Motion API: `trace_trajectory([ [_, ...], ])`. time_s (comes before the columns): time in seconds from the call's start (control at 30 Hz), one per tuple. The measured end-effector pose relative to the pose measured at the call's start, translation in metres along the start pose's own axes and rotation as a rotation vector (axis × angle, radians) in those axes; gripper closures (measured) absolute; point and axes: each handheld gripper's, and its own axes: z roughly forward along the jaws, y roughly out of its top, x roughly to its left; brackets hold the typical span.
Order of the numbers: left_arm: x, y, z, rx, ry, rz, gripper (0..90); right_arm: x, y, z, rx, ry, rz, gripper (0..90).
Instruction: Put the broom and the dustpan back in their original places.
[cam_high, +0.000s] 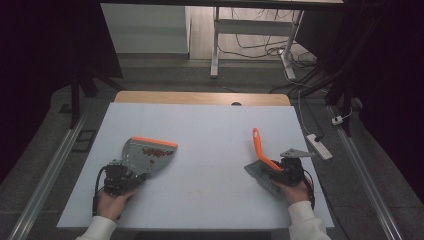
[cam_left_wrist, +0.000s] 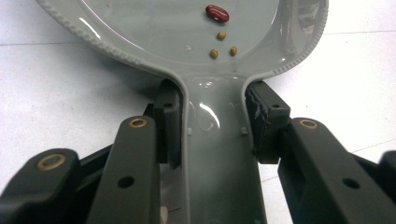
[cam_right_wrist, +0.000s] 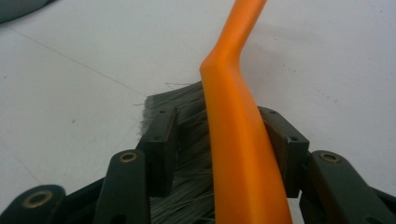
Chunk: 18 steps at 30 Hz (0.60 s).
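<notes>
A grey dustpan (cam_high: 150, 152) with an orange front lip lies at the left of the white board, holding a red bean (cam_left_wrist: 217, 13) and some small green ones. My left gripper (cam_high: 131, 175) is shut on the dustpan's handle (cam_left_wrist: 215, 154), its pads pressed against both sides. At the right lies an orange-handled brush (cam_high: 259, 147) with grey bristles (cam_right_wrist: 187, 102) resting flat on the board. My right gripper (cam_right_wrist: 219, 135) stands open around the brush handle (cam_right_wrist: 233, 140), with bristles showing in the gap beside the left-hand pad.
The white board (cam_high: 210, 130) covers a wooden table whose far edge (cam_high: 200, 97) shows. A white power strip (cam_high: 320, 146) sits off the board's right edge. Desk legs and cables stand beyond on the floor.
</notes>
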Motion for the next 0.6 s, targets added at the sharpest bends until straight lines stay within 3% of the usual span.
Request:
trace_trajectory([
  [0.17,0.0001,-0.0002,-0.0001,-0.004,-0.004,0.004,59.9,-0.0006,0.0000,0.0011,0.003,-0.015,-0.001,48.0],
  [0.4,0.0000,-0.0011,-0.0054,-0.016,0.012,0.026,42.8,-0.0014,0.0003,0.0024,0.004,-0.038,-0.003,44.8],
  [0.6,-0.0056,-0.0020,-0.0066,-0.006,-0.010,0.059,43.3,-0.0017,-0.0002,0.0028,0.015,-0.059,-0.010,42.5],
])
